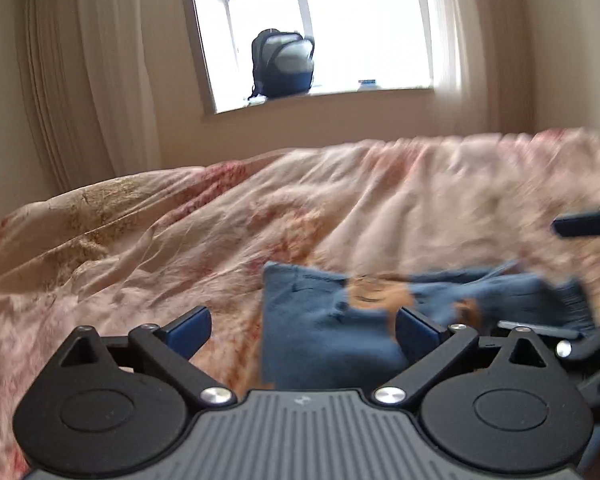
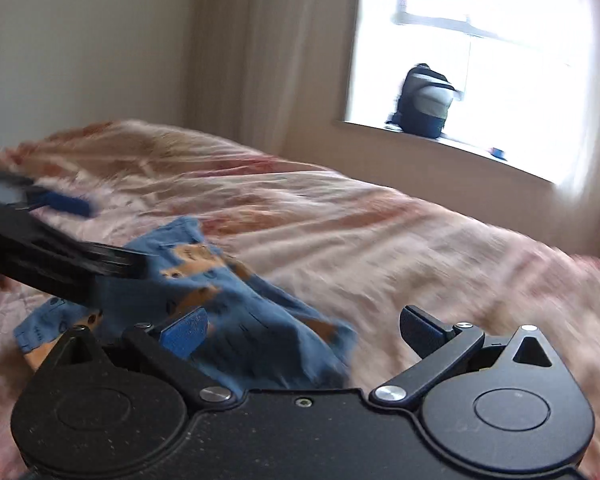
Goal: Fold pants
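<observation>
Nearest the lens, the left gripper [image 1: 303, 330] stands with its jaws spread wide and nothing between the pads; its left finger [image 1: 190, 330] hangs over the floral bedspread [image 1: 140, 240], its right finger over the edge of the pants [image 1: 320, 332]. The pants, blue with orange fish shapes, lie bunched on the bedspread just ahead, roughly doubled but uneven. Further right, the right gripper [image 2: 304, 334] is equally wide apart and empty, the cloth under its left finger. A backpack [image 1: 283, 65] sits on the windowsill behind. The step looks like a re-grasp after a fold: best to pick opposite corners of one edge, pinch both layers, and lift evenly so the fold lands square.
</observation>
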Demonstrator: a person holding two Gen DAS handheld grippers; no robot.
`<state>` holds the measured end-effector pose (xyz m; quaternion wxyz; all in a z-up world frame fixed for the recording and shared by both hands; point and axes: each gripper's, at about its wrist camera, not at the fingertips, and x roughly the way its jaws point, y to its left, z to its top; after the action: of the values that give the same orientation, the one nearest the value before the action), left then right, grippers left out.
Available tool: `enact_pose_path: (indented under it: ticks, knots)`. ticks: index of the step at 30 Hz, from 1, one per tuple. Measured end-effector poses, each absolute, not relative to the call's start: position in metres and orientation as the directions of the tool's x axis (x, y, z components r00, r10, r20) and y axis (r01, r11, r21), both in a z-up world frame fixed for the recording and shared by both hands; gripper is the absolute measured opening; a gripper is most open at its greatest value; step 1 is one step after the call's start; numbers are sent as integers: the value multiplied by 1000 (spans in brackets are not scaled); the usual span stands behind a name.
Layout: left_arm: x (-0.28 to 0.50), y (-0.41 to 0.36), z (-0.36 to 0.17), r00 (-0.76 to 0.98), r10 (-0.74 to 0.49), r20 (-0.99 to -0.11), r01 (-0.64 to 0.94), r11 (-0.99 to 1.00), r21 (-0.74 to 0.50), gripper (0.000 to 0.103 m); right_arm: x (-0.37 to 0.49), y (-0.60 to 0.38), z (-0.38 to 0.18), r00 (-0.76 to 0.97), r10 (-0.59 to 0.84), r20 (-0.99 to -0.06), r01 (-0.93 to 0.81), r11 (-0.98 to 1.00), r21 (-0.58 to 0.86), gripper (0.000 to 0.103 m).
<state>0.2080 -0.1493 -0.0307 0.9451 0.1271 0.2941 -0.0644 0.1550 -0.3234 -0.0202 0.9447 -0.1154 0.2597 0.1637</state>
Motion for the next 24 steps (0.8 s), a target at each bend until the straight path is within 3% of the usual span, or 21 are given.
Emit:
enact_pose_path:
  ticks: [3, 7, 10, 12, 14, 17, 24]
  knots:
    - [222, -140, -55, 816, 36, -577, 132, 960, 246, 103, 168, -321, -42, 832, 119, -541, -295, 922, -250, 102]
    - [226, -114, -55, 789, -32, -613, 102, 992, 79, 103, 158, -372, -45, 819, 136, -558, -210, 975, -70, 102]
    - [216, -108, -35, 842, -49, -537, 76, 997, 28, 102, 142, -390, -28, 851, 166, -498, -201, 979, -17, 102]
    - [214, -112, -26, 861, -100, -500, 118, 993, 4, 103, 138, -386, -18, 874, 160, -459, -208, 976, -56, 102]
    - [225, -128, -29, 842, -92, -531, 156, 985, 77, 103, 147, -375, -19, 867, 139, -479, -221, 968, -119, 102]
    - [248, -144, -57, 815, 23, -580, 137, 963, 231, 103, 166, -365, -39, 826, 92, -555, -223, 959, -173, 102]
    - [238, -123, -41, 813, -27, -581, 133, 981, 141, 102, 155, -388, -33, 849, 50, -526, -107, 991, -80, 102]
